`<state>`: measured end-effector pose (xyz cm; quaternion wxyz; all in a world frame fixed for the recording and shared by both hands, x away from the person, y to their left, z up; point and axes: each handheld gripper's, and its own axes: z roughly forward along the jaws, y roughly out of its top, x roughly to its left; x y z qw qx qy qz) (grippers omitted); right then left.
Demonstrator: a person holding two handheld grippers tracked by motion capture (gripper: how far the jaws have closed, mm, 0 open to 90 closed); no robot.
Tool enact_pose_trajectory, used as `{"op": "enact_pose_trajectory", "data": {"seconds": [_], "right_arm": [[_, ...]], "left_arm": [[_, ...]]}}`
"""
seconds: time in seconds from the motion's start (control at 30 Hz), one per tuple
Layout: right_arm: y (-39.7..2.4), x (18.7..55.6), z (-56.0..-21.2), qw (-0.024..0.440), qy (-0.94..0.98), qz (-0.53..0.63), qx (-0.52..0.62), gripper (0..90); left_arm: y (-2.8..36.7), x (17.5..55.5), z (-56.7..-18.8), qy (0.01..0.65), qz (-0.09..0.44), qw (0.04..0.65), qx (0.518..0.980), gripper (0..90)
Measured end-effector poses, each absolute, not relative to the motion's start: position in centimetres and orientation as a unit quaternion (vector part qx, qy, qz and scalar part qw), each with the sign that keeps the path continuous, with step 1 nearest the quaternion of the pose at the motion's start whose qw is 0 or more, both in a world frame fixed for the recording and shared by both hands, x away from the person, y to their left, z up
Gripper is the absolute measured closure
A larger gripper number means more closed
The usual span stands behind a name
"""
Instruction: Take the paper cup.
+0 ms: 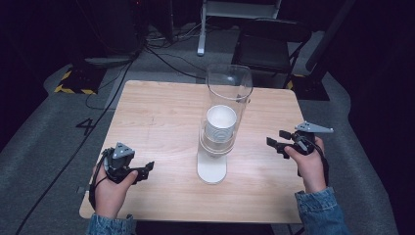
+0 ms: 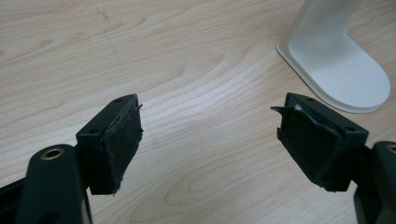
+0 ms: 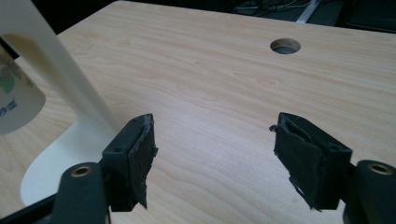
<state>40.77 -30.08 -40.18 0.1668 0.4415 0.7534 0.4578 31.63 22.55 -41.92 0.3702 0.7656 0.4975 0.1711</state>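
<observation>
Both claws, left claw [image 1: 147, 168] and right claw [image 1: 277, 140], are kept open and empty either side of the cup dispenser [image 1: 221, 122] mid-desk [image 1: 156, 117], probably so a cup [image 1: 220, 121] can be pulled.

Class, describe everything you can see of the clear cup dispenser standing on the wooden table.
The clear cylindrical cup dispenser stands upright near the middle of the light wooden table. Its tall see-through tube, open at the top, holds a stack of white paper cups. The tube is carried by a white, plastic-looking stand with a flat rounded base resting on the tabletop. Neither gripper touches it.
</observation>
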Motion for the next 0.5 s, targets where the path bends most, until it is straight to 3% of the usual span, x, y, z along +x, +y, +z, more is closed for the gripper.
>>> {"op": "enact_pose_trajectory", "data": {"seconds": [0.23, 0.5], "right_arm": [[-30.2, 39.9, -39.8, 0.186, 0.746, 0.481, 0.422, 29.8], [-29.6, 39.1, -39.3, 0.177, 0.749, 0.495, 0.403, 30.2]], "left_arm": [[21.9, 32.1, -41.8, 0.486, 0.167, 0.373, 0.772, 19.2], [21.4, 32.4, -41.7, 0.477, 0.16, 0.375, 0.779, 18.8]]}}
